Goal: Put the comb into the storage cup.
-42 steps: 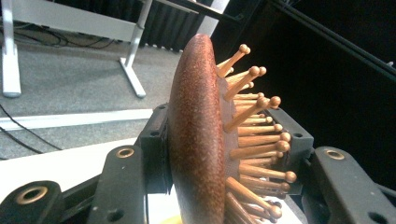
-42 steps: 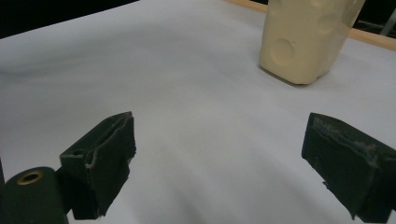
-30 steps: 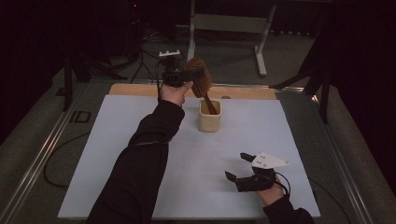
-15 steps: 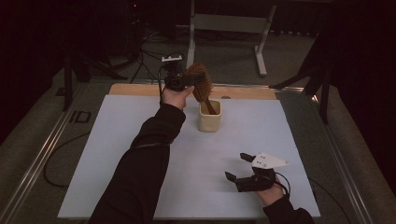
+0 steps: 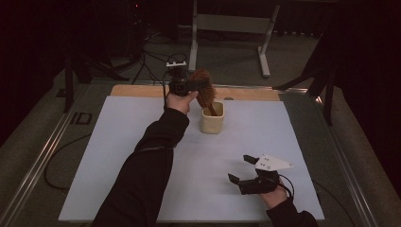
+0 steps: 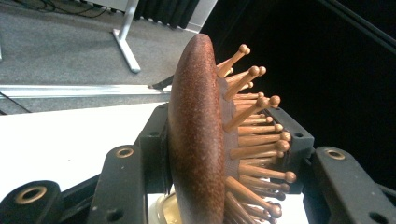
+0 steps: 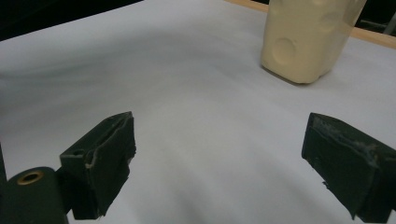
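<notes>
Nearest the person, the right claw (image 5: 241,169) rests low on the white sheet (image 5: 118,142) covering the bench (image 5: 142,90), its two jaws spread wide with nothing between them. One cream cup (image 5: 212,118) stands farther out, near the middle of the sheet's far half, well apart from that claw. Above the cup, the left claw (image 5: 191,85) pinches the head of one brown wooden hairbrush (image 5: 204,90), one jaw on the smooth back, the other against the knobbed pins. The brush's handle (image 5: 211,109) points down into the cup. Beyond the bench, one metal frame (image 5: 227,28) stands on the floor.
</notes>
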`<move>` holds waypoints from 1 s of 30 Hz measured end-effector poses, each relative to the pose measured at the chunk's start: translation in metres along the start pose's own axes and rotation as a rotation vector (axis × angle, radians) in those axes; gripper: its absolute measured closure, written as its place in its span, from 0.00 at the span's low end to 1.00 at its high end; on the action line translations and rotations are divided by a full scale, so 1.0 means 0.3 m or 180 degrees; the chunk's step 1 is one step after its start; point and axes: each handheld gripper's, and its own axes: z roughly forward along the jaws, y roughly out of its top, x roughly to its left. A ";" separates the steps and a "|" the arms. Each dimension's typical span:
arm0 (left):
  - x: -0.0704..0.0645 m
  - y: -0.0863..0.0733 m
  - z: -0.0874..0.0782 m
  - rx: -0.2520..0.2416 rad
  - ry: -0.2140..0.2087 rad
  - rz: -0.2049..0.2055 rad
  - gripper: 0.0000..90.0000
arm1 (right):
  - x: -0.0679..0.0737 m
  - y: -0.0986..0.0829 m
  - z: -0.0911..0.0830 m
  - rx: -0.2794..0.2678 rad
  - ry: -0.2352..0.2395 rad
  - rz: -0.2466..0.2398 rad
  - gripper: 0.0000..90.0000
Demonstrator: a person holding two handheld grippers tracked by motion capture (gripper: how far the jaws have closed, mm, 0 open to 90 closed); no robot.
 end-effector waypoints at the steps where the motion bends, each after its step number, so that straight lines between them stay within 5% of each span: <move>1: 0.000 0.000 0.000 0.0000 0.0000 0.0000 0.57 | 0.000 0.000 0.000 0.0000 0.0000 0.0000 0.11; 16: 0.032 -0.032 0.023 0.0090 -0.0046 -0.0055 0.56 | -0.001 -0.001 0.000 0.0001 -0.0003 -0.0002 0.11; 30: 0.007 -0.027 0.039 0.0191 0.0074 0.0113 0.50 | -0.001 -0.003 0.002 0.0014 0.0020 0.0005 0.11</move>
